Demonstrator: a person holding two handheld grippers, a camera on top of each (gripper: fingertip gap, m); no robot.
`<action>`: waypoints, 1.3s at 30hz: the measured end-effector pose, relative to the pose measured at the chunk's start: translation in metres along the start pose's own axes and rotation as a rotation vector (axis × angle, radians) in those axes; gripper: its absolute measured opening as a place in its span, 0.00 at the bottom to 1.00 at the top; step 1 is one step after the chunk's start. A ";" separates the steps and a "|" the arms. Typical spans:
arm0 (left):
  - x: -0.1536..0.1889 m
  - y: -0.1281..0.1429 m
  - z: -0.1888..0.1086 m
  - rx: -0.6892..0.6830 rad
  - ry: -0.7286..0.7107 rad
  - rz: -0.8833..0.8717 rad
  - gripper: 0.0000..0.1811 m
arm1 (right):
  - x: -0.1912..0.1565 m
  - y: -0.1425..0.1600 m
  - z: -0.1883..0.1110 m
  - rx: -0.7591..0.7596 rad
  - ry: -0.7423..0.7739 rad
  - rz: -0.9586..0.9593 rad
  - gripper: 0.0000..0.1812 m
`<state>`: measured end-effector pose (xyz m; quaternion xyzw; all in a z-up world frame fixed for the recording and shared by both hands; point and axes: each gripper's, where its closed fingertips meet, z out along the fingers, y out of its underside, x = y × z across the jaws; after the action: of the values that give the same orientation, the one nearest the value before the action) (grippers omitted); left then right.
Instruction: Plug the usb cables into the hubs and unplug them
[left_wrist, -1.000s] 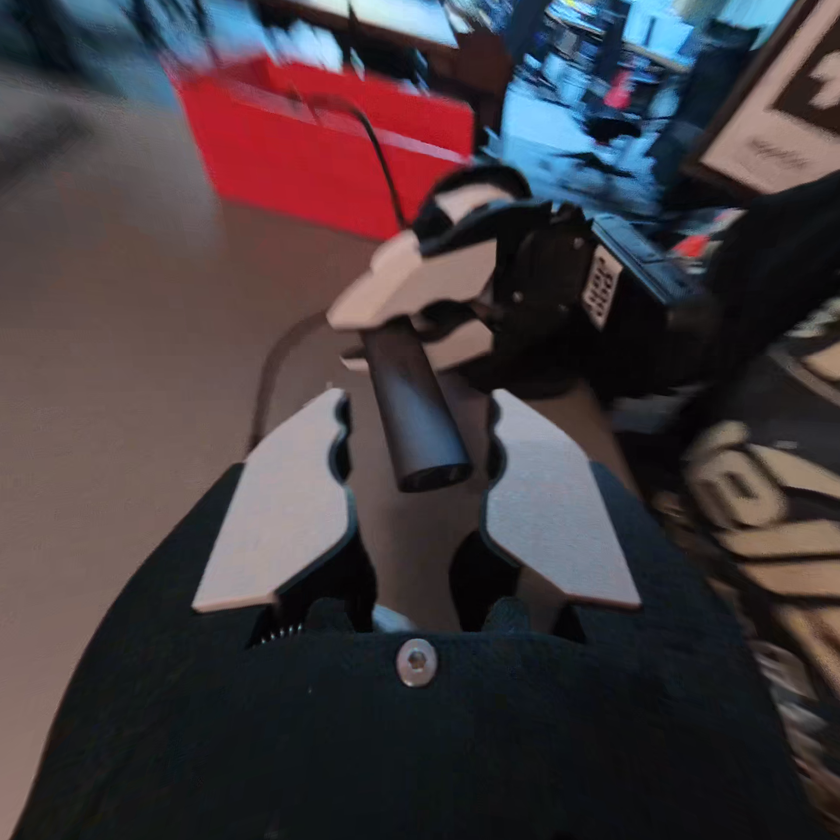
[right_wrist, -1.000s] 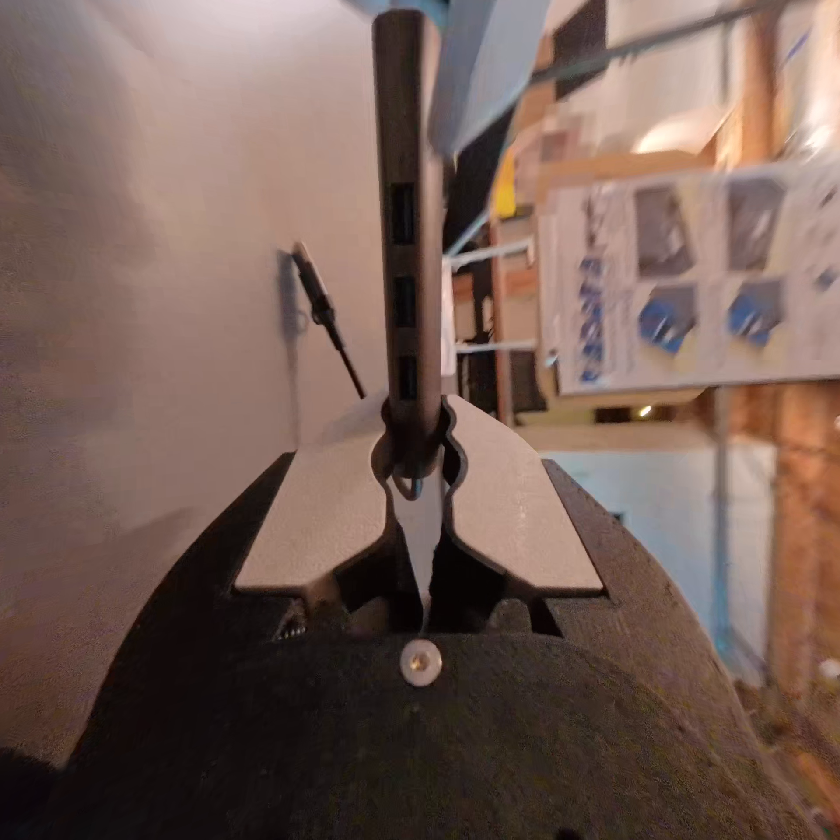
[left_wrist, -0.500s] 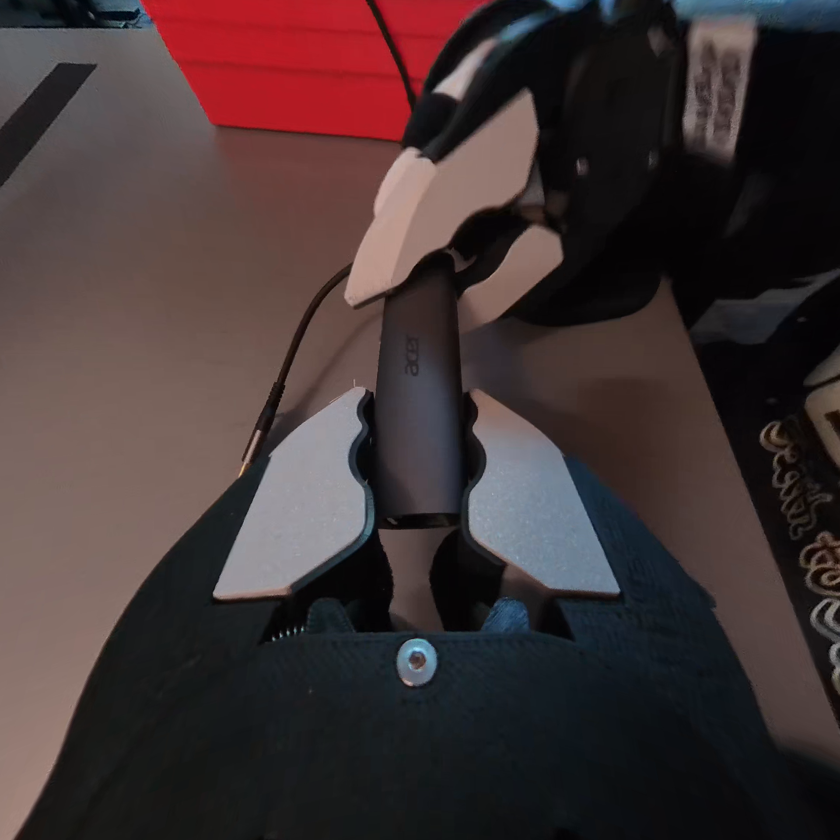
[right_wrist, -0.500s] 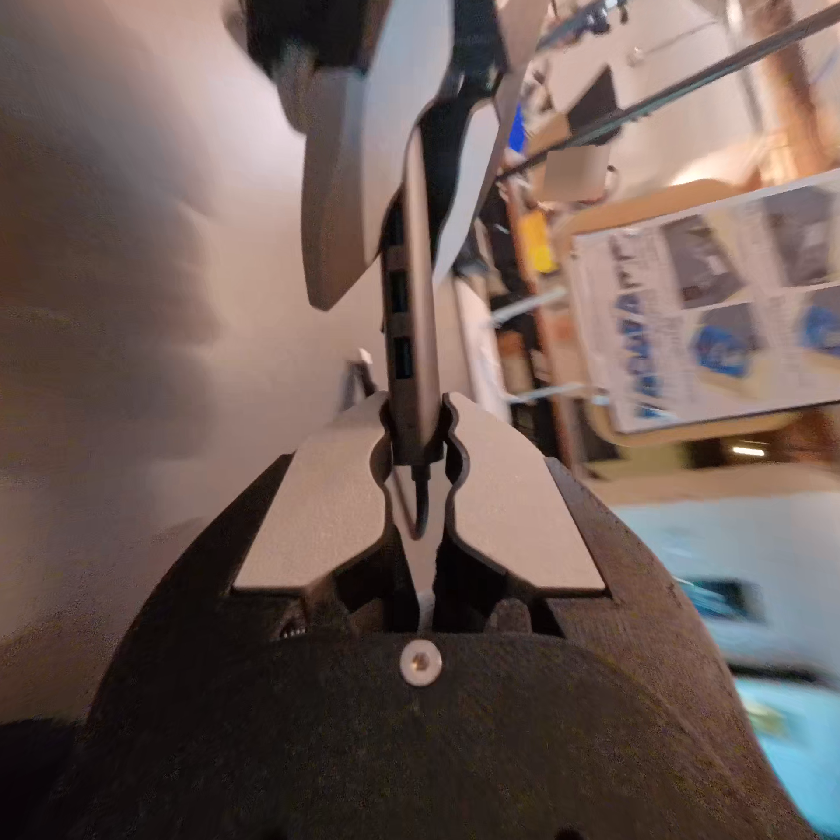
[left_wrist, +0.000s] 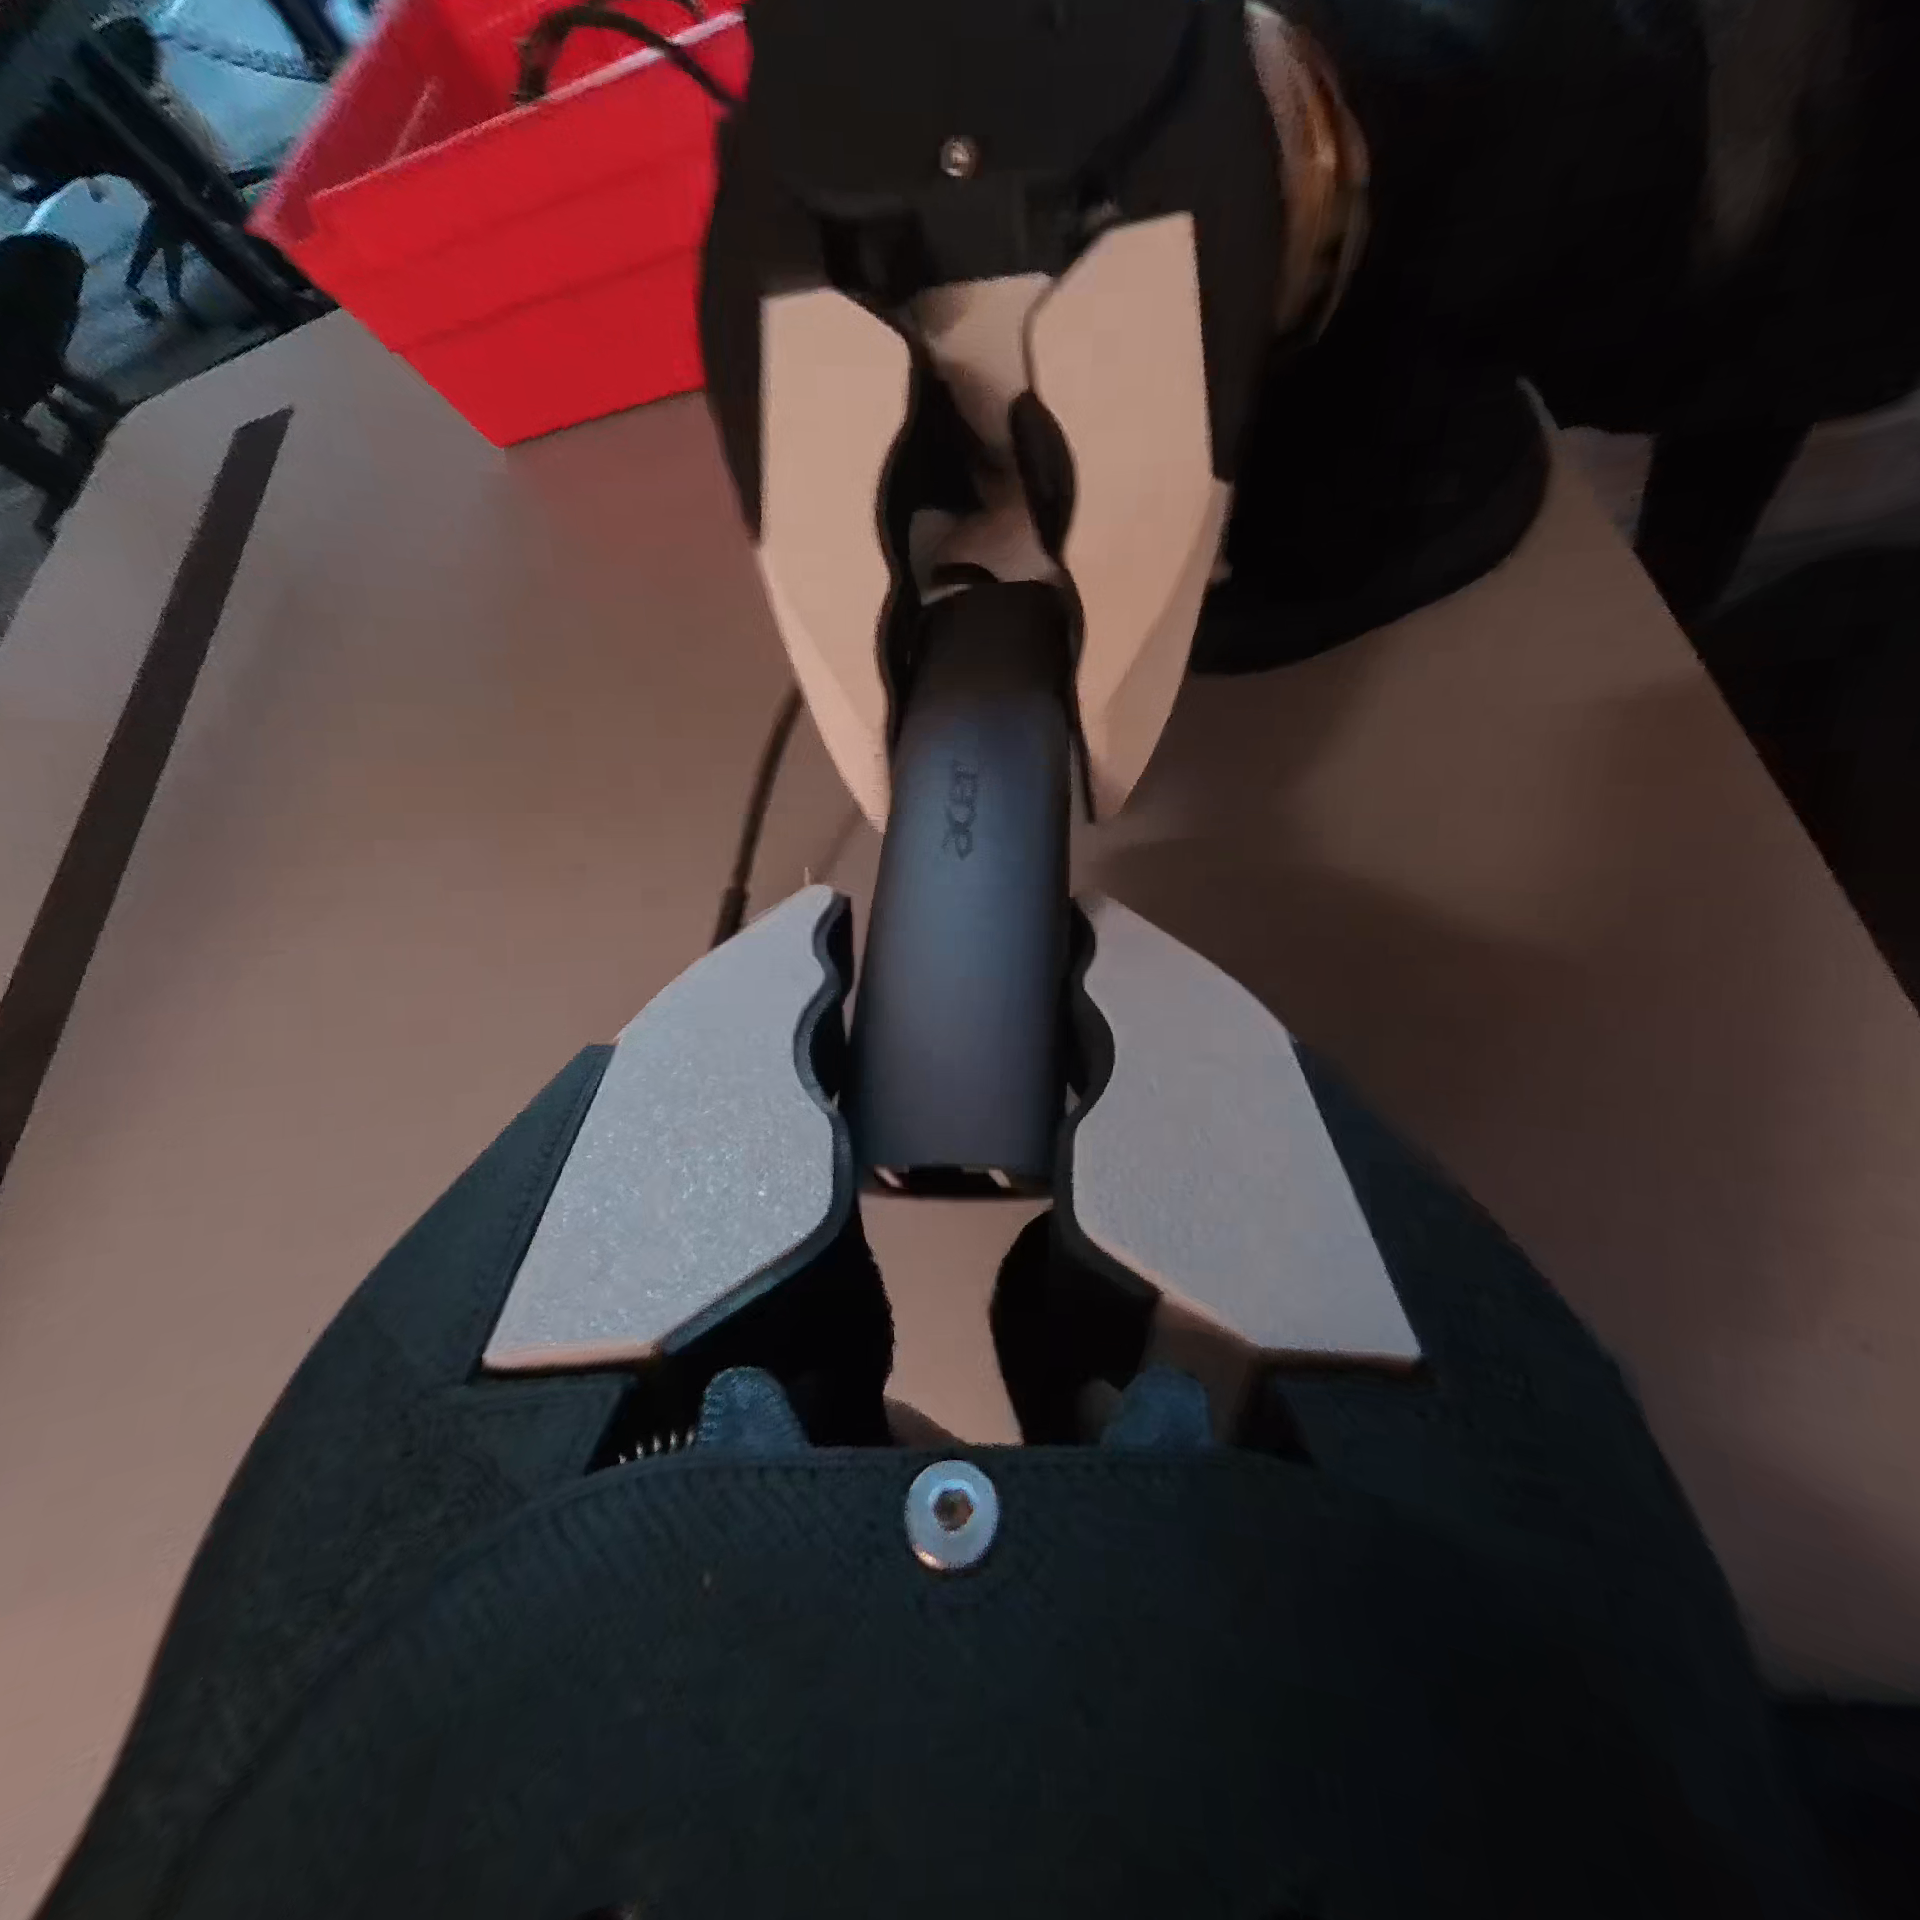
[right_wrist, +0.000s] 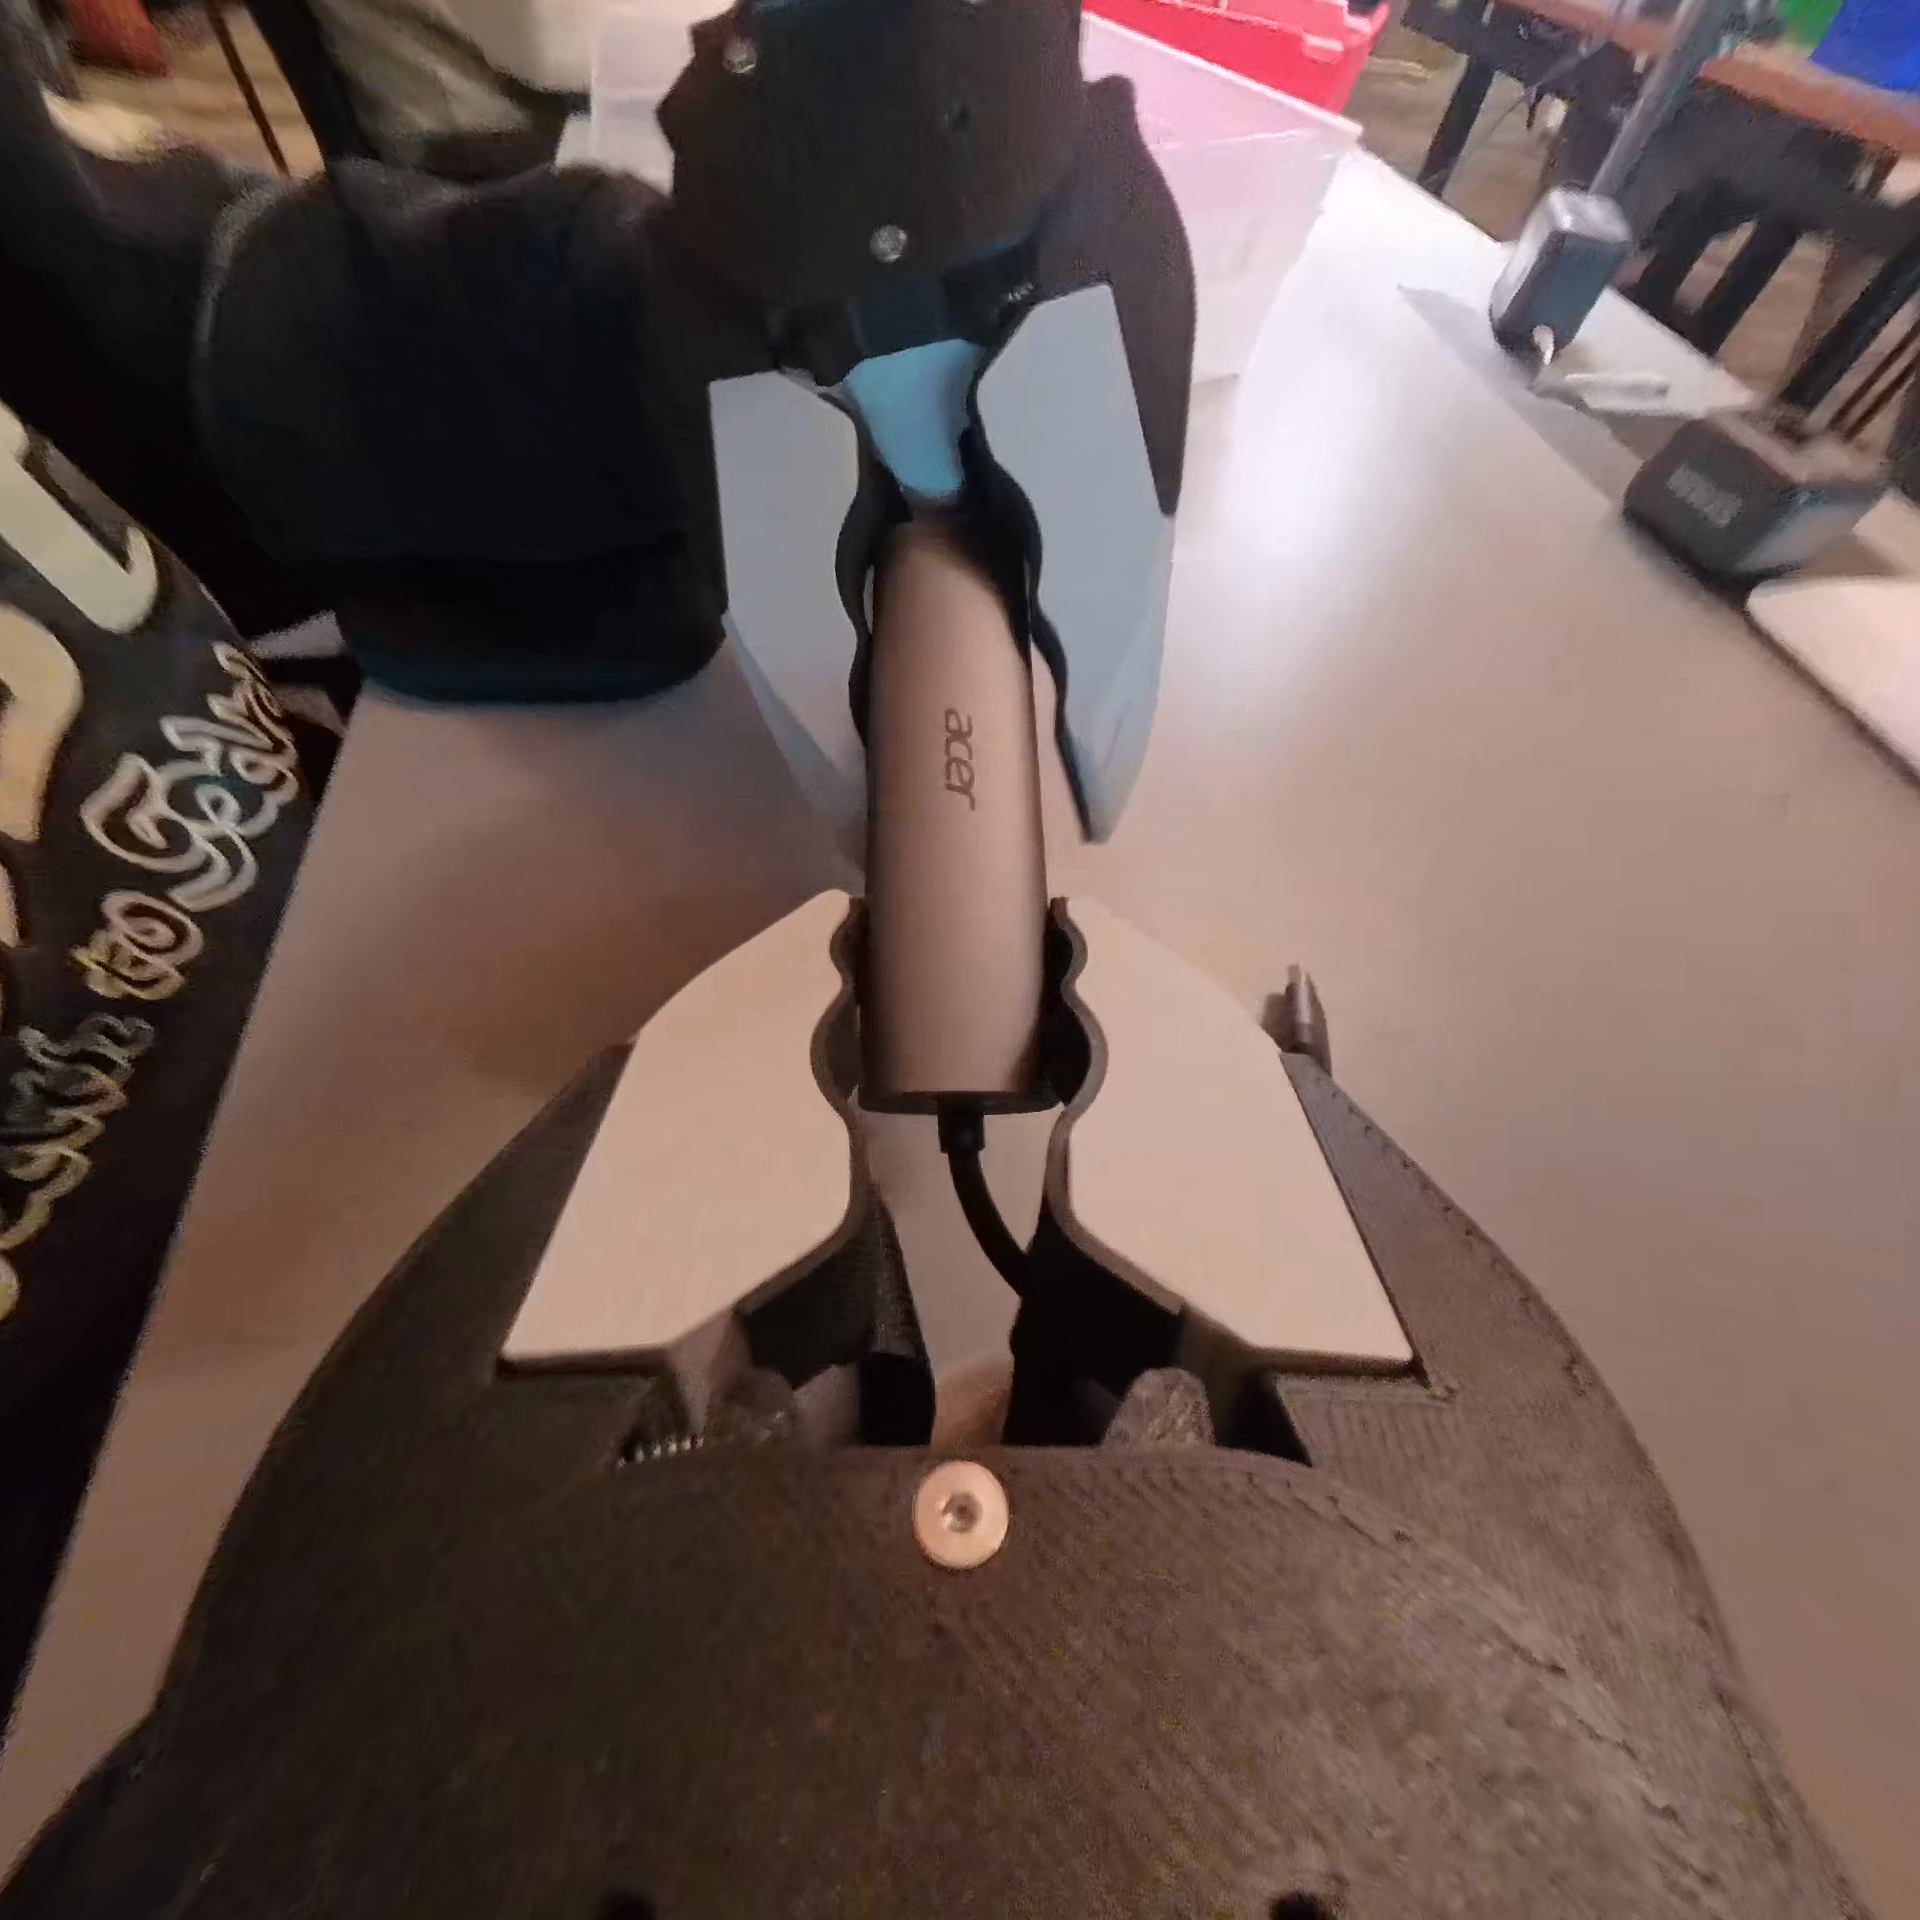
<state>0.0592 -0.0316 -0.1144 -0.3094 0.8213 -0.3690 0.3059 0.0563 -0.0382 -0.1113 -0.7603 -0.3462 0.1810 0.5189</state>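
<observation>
Hub (left_wrist: 961, 966) held at both ends is the picture now: the dark bar-shaped body runs straight between the two claws above the table (left_wrist: 416, 831). The left gripper (left_wrist: 961, 1029) is clamped on the end with the open socket, at 6 o'clock in its own view, where a second ago its fingers stood apart with that end floating free between them. The right gripper (right_wrist: 956, 1018) pinches the other end, the one the hub's own black lead (right_wrist: 987, 1216) comes out of; it held that end a second ago too, but then with the hub turned on edge so the side ports faced its camera, and now the flat branded face is up.

So the hub has been rolled over and is being passed, or braced, between two grips. To my eye this frees one claw to go for a plug, provided the other holds firm. A cable end (right_wrist: 1299, 1013) lies on the table at about 2 o'clock of the right fingers, near them and not yet plugged in. A red bin (left_wrist: 520, 229) sits at 11 o'clock in the left view, well apart.
</observation>
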 end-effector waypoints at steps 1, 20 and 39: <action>-0.008 0.000 -0.001 0.009 -0.037 -0.035 0.23 | 0.004 0.002 -0.001 -0.006 0.001 0.067 0.18; -0.096 -0.035 -0.109 0.527 -0.523 -0.336 0.28 | 0.058 -0.045 -0.044 0.407 0.353 0.076 0.29; 0.064 0.177 -0.304 -0.599 -0.389 -0.842 0.34 | 0.046 -0.099 -0.095 0.842 0.409 -0.030 0.59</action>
<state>-0.2524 0.1433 -0.1086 -0.7471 0.6240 -0.1458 0.1767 0.1150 -0.0470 0.0206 -0.4987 -0.1441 0.1445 0.8424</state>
